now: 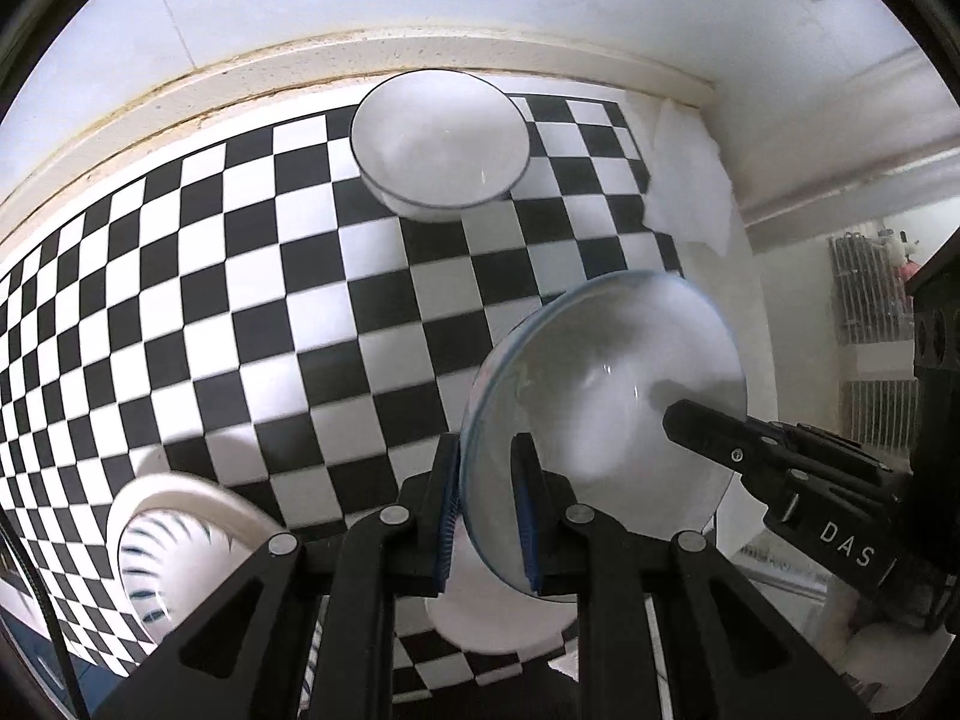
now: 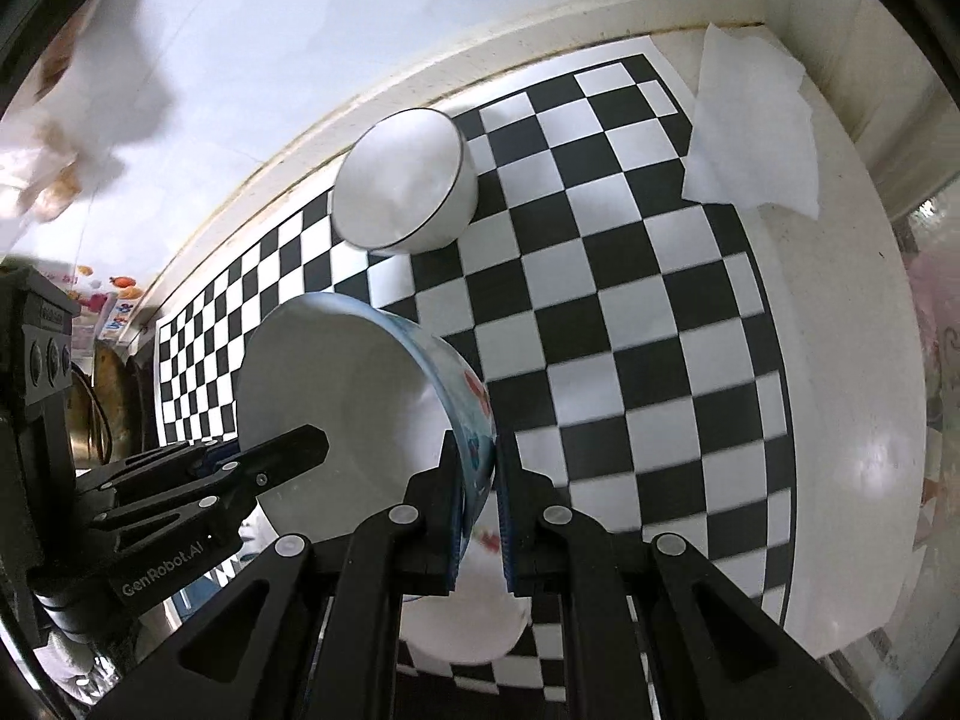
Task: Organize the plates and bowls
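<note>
Here, in the left wrist view, the left gripper has its two black fingers with blue pads closed on the rim of a round white bowl with a pale blue edge and red and blue pictures on its outside; the bowl is tipped up on its side, off the table, above the table's near edge; the right gripper pinches the other side of the same bowl's rim, one finger inside and one finger outside, so both grippers hold this one bowl between them; right under the held bowl sits a plain white dish on the near edge of the table, partly hidden by the fingers; to the left of it, at the near left of the table, is a white bowl with thin dark blue stripes inside, blurry; the table wears a black and white checkered cloth; farther back, near the far edge by the wall, stands a white bowl with a thin dark rim, well apart from the held bowl; at the far right corner lies a crumpled white paper napkin, partly on the cloth and partly on the bare white tabletop.
</note>
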`<action>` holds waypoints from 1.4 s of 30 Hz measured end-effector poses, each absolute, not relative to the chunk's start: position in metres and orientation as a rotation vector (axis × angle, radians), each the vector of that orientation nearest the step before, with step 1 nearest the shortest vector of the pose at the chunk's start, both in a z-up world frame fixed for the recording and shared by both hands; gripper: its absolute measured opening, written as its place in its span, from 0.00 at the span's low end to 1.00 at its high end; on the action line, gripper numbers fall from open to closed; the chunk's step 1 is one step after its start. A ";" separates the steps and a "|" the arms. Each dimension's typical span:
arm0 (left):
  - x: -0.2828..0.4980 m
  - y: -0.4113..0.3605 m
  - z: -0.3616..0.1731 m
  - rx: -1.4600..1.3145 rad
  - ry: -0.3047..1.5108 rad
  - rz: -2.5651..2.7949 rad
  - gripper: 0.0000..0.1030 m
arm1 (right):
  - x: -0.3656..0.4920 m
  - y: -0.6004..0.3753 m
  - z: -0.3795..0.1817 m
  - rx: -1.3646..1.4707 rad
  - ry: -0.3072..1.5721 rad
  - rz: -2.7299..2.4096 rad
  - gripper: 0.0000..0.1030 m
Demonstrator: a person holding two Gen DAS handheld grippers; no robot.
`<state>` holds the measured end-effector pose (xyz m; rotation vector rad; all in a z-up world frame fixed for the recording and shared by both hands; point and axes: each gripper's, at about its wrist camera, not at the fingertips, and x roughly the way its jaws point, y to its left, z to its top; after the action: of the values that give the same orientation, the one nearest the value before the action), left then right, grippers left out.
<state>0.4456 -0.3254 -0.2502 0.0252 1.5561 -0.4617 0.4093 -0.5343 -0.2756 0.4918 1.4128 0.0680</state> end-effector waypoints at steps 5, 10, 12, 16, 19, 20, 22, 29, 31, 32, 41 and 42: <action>0.414 -0.311 -0.242 0.016 1.548 -0.471 0.14 | 0.373 -0.524 -0.264 0.487 1.400 0.065 0.11; 0.384 -0.299 -0.242 0.032 1.548 -0.468 0.14 | 0.335 -0.509 -0.267 0.490 1.413 0.071 0.11; 0.373 -0.296 -0.246 0.040 1.556 -0.467 0.14 | 0.322 -0.502 -0.273 0.494 1.425 0.072 0.11; 0.357 -0.291 -0.259 0.045 1.584 -0.459 0.14 | 0.300 -0.495 -0.291 0.515 1.457 0.077 0.11; 0.351 -0.291 -0.267 0.070 1.593 -0.454 0.14 | 0.289 -0.492 -0.303 0.527 1.472 0.077 0.11; 0.349 -0.291 -0.271 0.075 1.598 -0.450 0.14 | 0.286 -0.491 -0.306 0.526 1.474 0.075 0.11; 0.347 -0.291 -0.278 0.079 1.608 -0.442 0.14 | 0.283 -0.490 -0.312 0.526 1.477 0.069 0.11; 0.351 -0.299 -0.292 0.099 1.635 -0.435 0.14 | 0.286 -0.496 -0.322 0.539 1.481 0.050 0.11; 0.356 -0.303 -0.297 0.103 1.659 -0.439 0.14 | 0.290 -0.497 -0.325 0.543 1.492 0.045 0.11; 0.359 -0.304 -0.299 0.102 1.670 -0.440 0.14 | 0.291 -0.497 -0.326 0.544 1.498 0.042 0.11; 0.375 -0.317 -0.316 0.172 1.767 -0.449 0.14 | 0.302 -0.498 -0.342 0.544 1.568 0.037 0.12; 0.376 -0.317 -0.316 0.176 1.770 -0.448 0.14 | 0.303 -0.497 -0.343 0.547 1.571 0.039 0.12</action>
<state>0.3757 -0.3170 -0.3164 0.1762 1.7704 -0.4477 0.3028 -0.4974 -0.3432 0.5468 1.5713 0.0389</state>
